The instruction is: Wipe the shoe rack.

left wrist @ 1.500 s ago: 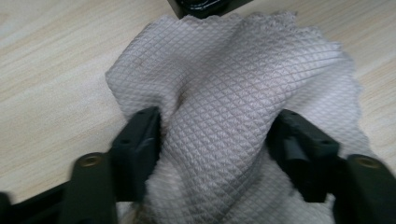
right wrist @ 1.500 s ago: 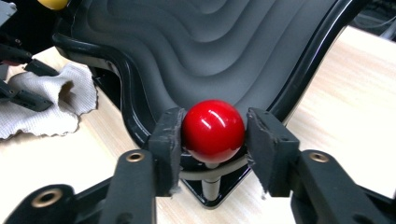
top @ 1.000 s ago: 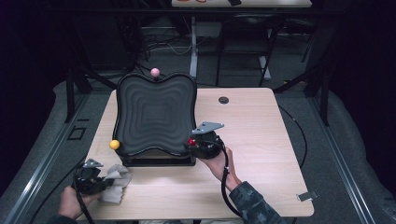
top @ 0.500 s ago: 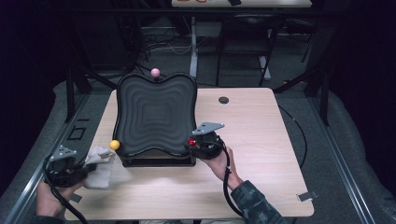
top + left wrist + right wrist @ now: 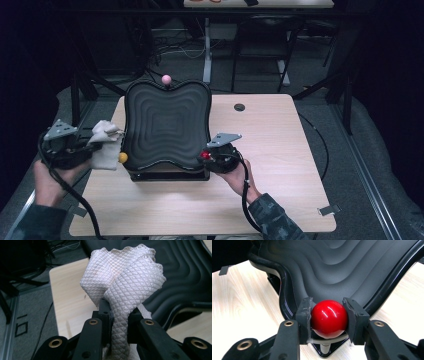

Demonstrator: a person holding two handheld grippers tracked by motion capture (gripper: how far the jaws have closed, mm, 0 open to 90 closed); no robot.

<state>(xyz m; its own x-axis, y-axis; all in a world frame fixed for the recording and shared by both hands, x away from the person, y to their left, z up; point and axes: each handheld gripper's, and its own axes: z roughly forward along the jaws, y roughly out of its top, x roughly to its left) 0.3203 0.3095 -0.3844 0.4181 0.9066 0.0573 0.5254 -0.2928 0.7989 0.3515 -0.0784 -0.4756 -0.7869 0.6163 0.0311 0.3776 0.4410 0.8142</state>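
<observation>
While the left tool holds a white cloth pinched between its jaws just beside the left edge of the black wavy board, the right tool is clamped on the red ball. This ball sits at the board's near right corner, and the board stands on the table.

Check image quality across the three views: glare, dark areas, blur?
High view: the table is evenly lit, its surroundings almost black; the picture is soft, so the left tongs and cloth lack detail. Left gripper view: the cloth's weave is sharp, the jaws at the bottom slightly soft. Right gripper view: white glare streaks on the red ball; the black tray shows a soft sheen.
</observation>
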